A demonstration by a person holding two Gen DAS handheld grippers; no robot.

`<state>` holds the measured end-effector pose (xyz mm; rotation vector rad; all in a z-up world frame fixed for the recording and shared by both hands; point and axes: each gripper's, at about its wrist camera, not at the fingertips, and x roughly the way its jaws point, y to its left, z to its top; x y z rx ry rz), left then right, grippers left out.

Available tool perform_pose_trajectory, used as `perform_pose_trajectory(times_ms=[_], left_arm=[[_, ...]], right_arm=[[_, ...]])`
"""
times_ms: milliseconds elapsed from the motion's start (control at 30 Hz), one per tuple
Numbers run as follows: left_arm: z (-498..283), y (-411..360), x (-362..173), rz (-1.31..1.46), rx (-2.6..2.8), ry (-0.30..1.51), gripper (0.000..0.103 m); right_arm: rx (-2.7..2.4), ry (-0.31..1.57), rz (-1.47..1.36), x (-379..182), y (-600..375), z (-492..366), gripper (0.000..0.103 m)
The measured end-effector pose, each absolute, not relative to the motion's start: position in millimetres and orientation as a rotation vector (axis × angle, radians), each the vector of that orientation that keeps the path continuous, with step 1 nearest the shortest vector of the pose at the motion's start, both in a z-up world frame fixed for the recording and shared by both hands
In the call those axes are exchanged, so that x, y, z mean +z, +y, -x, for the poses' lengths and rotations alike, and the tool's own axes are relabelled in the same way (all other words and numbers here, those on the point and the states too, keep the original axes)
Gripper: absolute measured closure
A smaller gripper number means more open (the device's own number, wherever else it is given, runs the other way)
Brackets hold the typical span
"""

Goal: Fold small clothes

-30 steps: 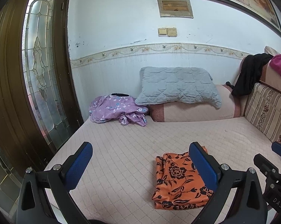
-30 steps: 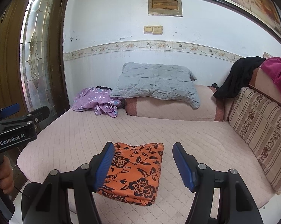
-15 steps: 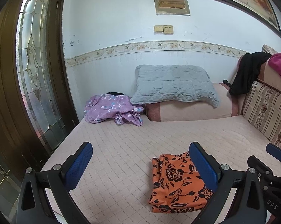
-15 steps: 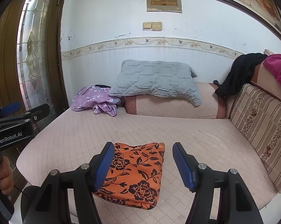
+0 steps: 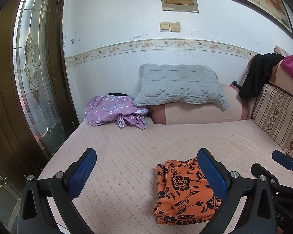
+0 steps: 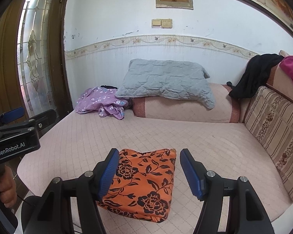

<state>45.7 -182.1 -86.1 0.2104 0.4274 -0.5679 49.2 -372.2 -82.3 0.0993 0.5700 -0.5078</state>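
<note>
A folded orange cloth with black flowers lies flat near the front edge of the pink quilted bed. My left gripper is open and empty above the bed, the cloth beside its right finger. My right gripper is open too, held over the cloth without touching it. A crumpled purple flowered garment sits at the far left of the bed by the wall.
A grey pillow rests on a pink bolster at the back. Striped cushions line the right side, with black and magenta clothes draped over them. A wooden glazed door stands left. A hand holds the left gripper's handle.
Both views have shifted a little and dipped slightly, so the orange cloth sits lower and nearer. The cloth and the purple garment have not moved. Both grippers stay open.
</note>
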Motion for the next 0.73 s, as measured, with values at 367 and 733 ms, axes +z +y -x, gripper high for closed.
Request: perform_pose_trajectory(times_ms=[367,733], left_arm=[[-53.2,-179.7,-90.2,-0.203,-0.573,0.440,0.000],[-70.3,-179.8,-101.3,-0.166,-0.586,0.455,0.000]], right_arm=[[-0.509,0.571,-0.091,-80.4,-370.9,-55.0,0.035],[-0.492,0.581,-0.073,-86.5,-371.1,-67.0,0.035]])
